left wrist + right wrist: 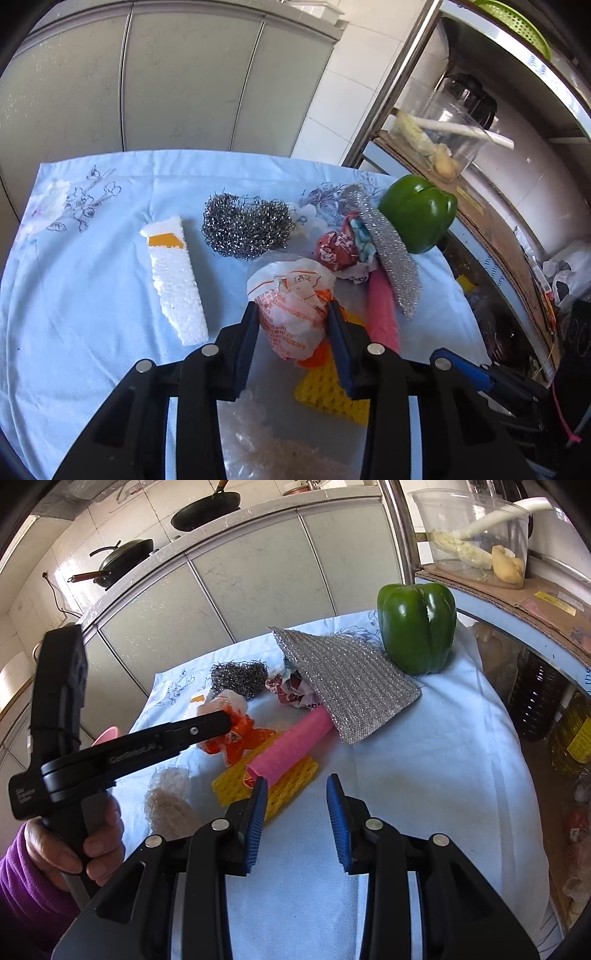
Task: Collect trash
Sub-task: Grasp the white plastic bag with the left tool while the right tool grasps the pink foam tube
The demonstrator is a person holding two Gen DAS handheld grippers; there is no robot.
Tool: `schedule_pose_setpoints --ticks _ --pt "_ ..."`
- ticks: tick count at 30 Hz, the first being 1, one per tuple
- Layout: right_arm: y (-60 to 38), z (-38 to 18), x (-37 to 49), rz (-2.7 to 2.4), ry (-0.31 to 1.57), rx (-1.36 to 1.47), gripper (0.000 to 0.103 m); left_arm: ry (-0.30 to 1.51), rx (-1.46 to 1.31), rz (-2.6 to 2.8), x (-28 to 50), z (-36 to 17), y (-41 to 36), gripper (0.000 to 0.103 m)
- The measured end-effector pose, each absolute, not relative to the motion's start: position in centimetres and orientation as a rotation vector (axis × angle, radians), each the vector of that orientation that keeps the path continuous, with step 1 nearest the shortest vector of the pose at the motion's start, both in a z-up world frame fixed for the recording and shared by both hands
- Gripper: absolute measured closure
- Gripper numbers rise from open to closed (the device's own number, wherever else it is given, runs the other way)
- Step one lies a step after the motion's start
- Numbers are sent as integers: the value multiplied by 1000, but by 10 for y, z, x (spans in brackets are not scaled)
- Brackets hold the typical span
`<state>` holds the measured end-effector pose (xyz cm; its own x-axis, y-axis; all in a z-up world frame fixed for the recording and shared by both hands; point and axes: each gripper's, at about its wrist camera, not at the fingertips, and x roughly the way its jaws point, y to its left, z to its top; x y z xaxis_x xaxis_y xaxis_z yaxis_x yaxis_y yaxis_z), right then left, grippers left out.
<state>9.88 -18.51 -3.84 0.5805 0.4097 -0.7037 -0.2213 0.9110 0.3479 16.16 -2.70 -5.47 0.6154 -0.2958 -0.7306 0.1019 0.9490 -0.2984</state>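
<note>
Gripping the crumpled orange-and-white wrapper (291, 310) between both pads, the left gripper (291, 314) sits at the near centre of the blue cloth (92, 277). The right gripper (297, 786) hangs with jaws apart, empty, near the yellow foam net (280, 786).

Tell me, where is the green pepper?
The green pepper stands at the cloth's far right corner in both views, just behind the silver scrubbing cloth.

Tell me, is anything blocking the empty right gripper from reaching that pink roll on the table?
Nothing visible blocks it. The right gripper stands open above bare cloth, and the near end of the pink roll lies just ahead on the yellow foam net. Only the roll's far end is covered, by the silver scouring cloth.
</note>
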Motion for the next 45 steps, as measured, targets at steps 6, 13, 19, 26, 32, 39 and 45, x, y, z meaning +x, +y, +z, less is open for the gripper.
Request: schedule_pose_setpoints --ticks 6,13,19,26,32,39,45 --pt "-181 -35 105 378 890 273 63 792 -208 -224 134 -30 -19 67" --pt "-166 -37 128 343 922 307 62 758 -244 -204 104 -18 1 67" --pt "-153 -50 141 249 965 315 62 741 -289 -177 79 -14 28 67" --pt "-167 -54 130 232 946 321 74 730 -308 -161 62 -14 43 67" --pt "-177 -44 110 254 931 287 80 722 -317 -147 48 -12 50 67" --pt "-181 -35 69 285 920 197 80 724 -313 -138 33 -13 53 67" --pt "-179 -39 45 309 955 135 80 744 -297 -137 23 -21 50 67"
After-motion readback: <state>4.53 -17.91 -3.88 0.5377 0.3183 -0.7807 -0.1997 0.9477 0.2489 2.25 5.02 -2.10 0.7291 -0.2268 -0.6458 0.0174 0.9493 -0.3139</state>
